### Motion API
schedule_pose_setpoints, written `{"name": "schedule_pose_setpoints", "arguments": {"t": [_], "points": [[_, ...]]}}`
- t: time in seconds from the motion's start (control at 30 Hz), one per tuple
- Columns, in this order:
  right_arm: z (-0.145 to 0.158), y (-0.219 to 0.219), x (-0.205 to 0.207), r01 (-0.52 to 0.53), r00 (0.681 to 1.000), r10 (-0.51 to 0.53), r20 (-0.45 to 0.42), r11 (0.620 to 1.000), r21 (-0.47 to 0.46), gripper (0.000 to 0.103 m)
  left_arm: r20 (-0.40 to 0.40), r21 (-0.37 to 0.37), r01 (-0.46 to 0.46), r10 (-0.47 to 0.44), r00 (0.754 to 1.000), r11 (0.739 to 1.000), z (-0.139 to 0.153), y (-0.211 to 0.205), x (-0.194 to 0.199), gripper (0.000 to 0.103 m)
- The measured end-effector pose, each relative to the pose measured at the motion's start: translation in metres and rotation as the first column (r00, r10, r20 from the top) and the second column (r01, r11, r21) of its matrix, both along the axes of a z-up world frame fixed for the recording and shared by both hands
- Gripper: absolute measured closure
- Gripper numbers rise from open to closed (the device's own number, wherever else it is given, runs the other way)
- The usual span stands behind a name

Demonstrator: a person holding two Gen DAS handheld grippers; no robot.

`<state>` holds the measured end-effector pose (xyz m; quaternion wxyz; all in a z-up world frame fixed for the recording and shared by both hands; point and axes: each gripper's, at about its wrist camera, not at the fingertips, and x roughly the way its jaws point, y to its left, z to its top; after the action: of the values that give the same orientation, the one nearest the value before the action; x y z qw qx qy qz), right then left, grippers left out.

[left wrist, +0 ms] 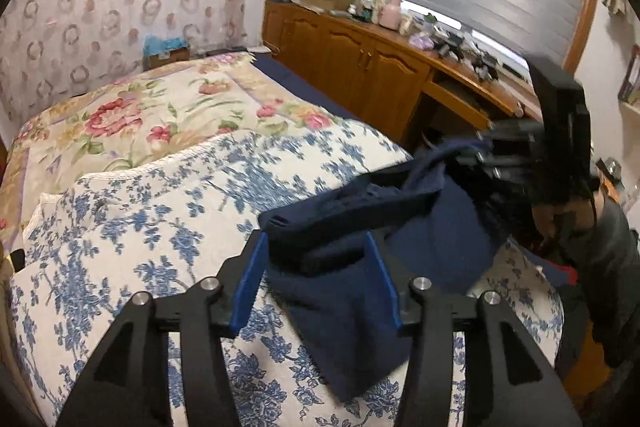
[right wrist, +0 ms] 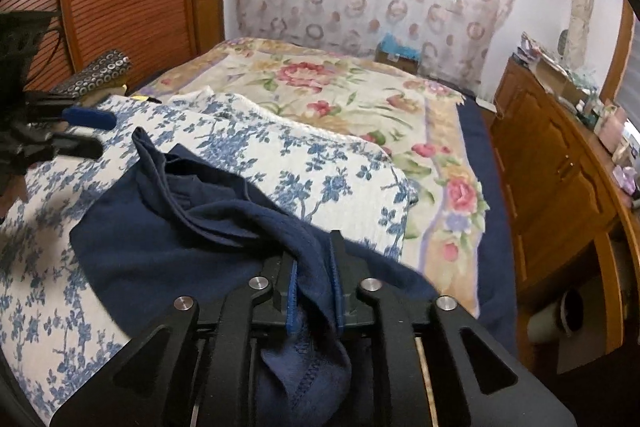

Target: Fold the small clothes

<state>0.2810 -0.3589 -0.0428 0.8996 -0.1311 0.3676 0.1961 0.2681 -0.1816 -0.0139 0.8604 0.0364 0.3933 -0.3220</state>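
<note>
One navy garment (right wrist: 168, 243) is all I have to work with, and it lies rumpled on the blue-flowered quilt (right wrist: 312, 163) at the near end of the bed. In my right-wrist view its body spreads flat to the left, while a folded-over band with a seam runs across the top and bunches toward my right claw (right wrist: 314, 291). That claw is nearly together, its blue pads pinching a wad of the cloth's near edge, with a hemmed corner hanging below the pads.

My left claw (left wrist: 318, 281) stands apart. The garment's near corner sits between its blue pads (left wrist: 250, 287), but they do not press on it, so I judge that side released.

As for progress, I read this as partway: one flap looks laid over the body, yet the pile is uneven and creased, not a tidy packet. Left to do, I think, is letting go on the right, smoothing, and another fold or two.

Farther off, a pink-flowered blanket (left wrist: 132, 107) covers the far half of the bed. A small cardboard box (right wrist: 396, 57) sits by the far wall with something blue in it; I cannot tell what. On the right, a wooden cabinet (left wrist: 360, 67) carries clutter too small to name.
</note>
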Motion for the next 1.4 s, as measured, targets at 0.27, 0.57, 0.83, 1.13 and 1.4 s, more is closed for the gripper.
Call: {"name": "schedule_pose_setpoints", "arguments": {"t": [0.27,0.57,0.83,1.13,1.4], "points": [[0.013,-0.008,0.034,0.002,0.999,0.0,-0.046,0.999,0.042,0.076,-0.093,0.103,0.025,-0.015,0.996,0.994,-0.046,-0.013,0.009,0.054],[0.031,-0.044,0.049,0.153,0.988,-0.154,0.001,0.986,0.07,0.075,-0.103,0.091,-0.007,0.016,0.995,0.996,-0.05,-0.008,0.013,0.054],[0.026,-0.042,0.007,0.172,0.985,-0.174,0.014,0.981,0.092,0.05,-0.077,0.076,-0.043,0.049,0.996,0.996,-0.045,-0.01,0.039,0.054],[-0.009,-0.051,-0.022,0.247,0.968,-0.236,-0.085,0.958,0.147,0.044,-0.105,0.072,-0.07,0.078,0.991,0.995,-0.06,-0.012,0.062,0.053],[-0.035,-0.064,-0.027,0.319,0.941,-0.286,-0.18,0.927,0.198,0.037,-0.112,0.06,-0.065,0.072,0.991,0.996,-0.063,-0.011,0.063,0.051]]}}
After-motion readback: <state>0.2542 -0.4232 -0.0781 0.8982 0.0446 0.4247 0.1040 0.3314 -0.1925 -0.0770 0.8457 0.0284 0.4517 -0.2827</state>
